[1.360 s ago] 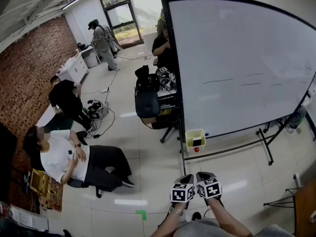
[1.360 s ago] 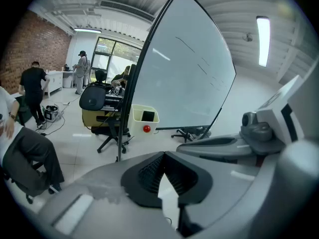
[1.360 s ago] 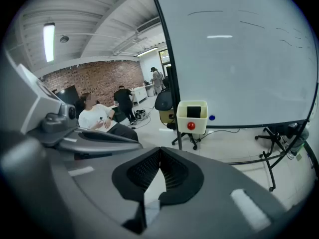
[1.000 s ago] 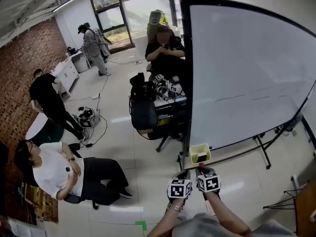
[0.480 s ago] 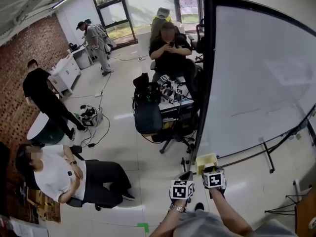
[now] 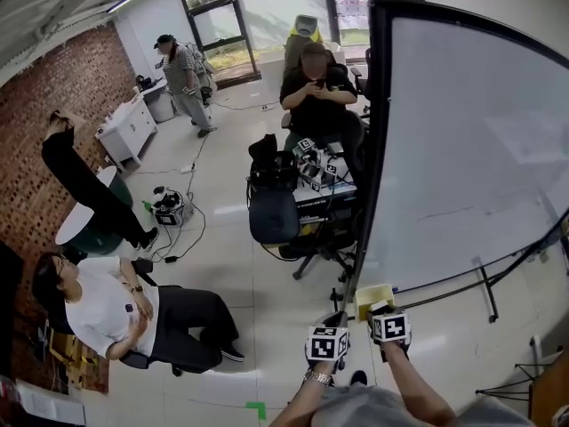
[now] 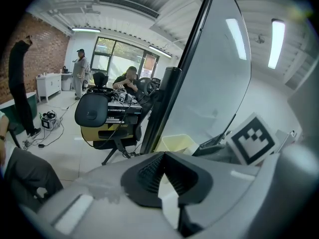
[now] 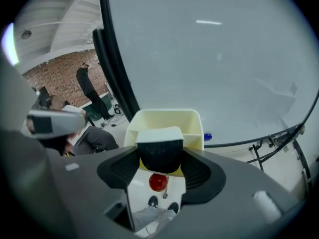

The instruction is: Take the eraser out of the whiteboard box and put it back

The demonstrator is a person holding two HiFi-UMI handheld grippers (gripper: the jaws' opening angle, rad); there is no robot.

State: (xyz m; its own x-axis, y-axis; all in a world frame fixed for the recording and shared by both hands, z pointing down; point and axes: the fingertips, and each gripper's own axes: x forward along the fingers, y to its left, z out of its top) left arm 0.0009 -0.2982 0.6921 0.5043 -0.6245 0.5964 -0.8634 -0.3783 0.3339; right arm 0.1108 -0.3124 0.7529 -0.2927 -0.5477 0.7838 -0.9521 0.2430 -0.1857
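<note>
A pale yellow whiteboard box (image 6: pixel 374 293) hangs at the lower left corner of the whiteboard (image 6: pixel 471 149). In the right gripper view the eraser (image 8: pixel 159 135), white-backed with black felt, stands in the box (image 8: pixel 164 115). My right gripper (image 8: pixel 159 154) reaches into it from above. Its jaws are closing and both pads touch the eraser's sides. In the head view the right gripper (image 6: pixel 377 309) is at the box's front. My left gripper (image 6: pixel 335 318) hovers just left of it, shut and empty, with the box (image 7: pixel 175 143) ahead of its jaws (image 7: pixel 163 156).
The whiteboard's black frame post (image 7: pixel 164 103) rises beside the box; its stand legs (image 6: pixel 484 278) spread over the floor. A red knob (image 8: pixel 158 181) hangs under the box. Office chairs (image 6: pixel 271 213) and a cluttered desk (image 6: pixel 316 172) stand behind. A person (image 6: pixel 116 308) sits at left.
Both grippers moved forward to the box, and the right one now reaches its front rim. The view has swung so the whiteboard shows more edge-on.
</note>
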